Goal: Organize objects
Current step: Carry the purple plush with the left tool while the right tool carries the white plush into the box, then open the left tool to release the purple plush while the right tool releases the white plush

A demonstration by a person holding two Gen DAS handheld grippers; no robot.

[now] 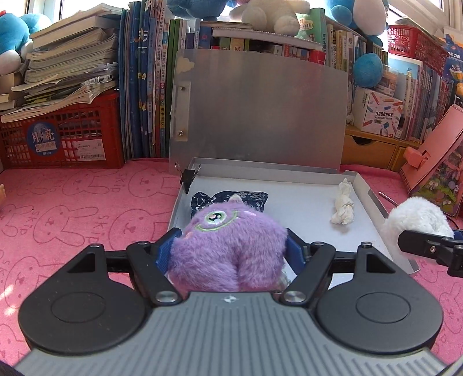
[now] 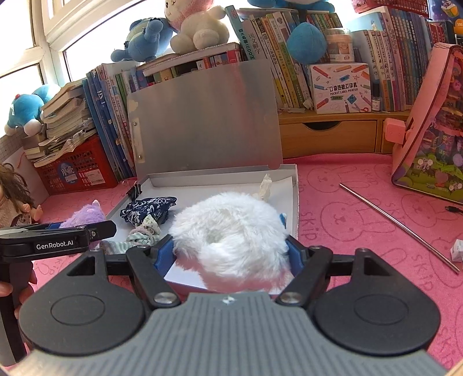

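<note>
Table: pink cloth printed with bunny outlines covers the whole thing, pretty busy desk tbh.
Left gripper: jaws clamped on a purple plush, blue pads pressing into the fur on both sides. One-eyed little monster with a green smile, held over the near left part of the tray.
Right gripper: jaws squeezed around a white fluffy plush, fur bulging out past the pads. It sits over the near right part of the tray, just beside the left one.
Tray: shallow grey box with a white floor, lid standing open and leaning back against the books.
Inside the tray: dark blue patterned cloth toward the left back, a small striped bundle of fabric in front of it, and a crumpled white tissue over on the right.
Binder clip: black, clipped on the tray's far left corner.
Metal rod: thin and lying on the cloth to the right of the tray, well apart from it.
Pink case: propped up tilted at the far right.
Doll: long-haired, at the left edge in the right wrist view.
Back wall: red crate under a messy stack of books, rows of upright books, a label printer box on a wooden drawer unit, and blue and white stuffed toys on top.
</note>
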